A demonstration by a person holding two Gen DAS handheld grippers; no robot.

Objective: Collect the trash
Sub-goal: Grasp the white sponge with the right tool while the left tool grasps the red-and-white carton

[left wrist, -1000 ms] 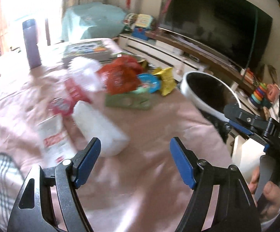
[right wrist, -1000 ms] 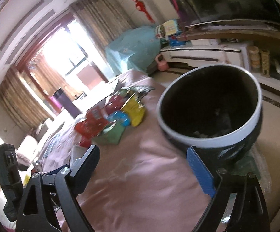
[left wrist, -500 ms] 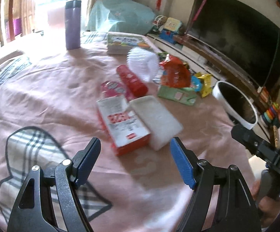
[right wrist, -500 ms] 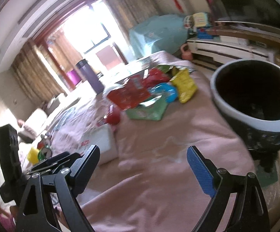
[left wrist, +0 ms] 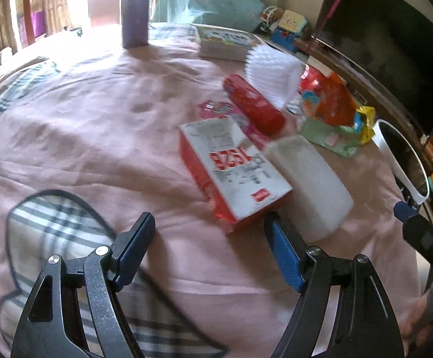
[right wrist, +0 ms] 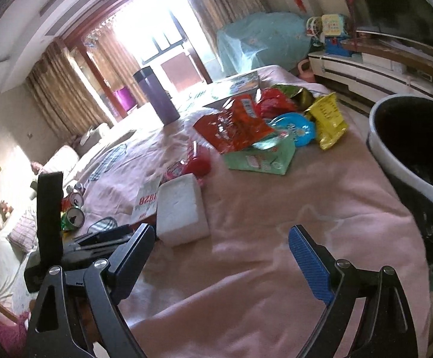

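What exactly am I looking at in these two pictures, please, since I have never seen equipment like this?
A person holds a two-finger gripper in each hand, and each carries a wide-angle camera looking along its fingers. One picture is from the left gripper, the other from the right gripper. Both stand open and hold nothing. Below them lies a pink cloth strewn with litter: a red and white box beside a white foam block, a red tube, a green packet, a red bag and a yellow bag. A purple flask stands upright further back. At the cloth's edge is a dark bin with a white rim.
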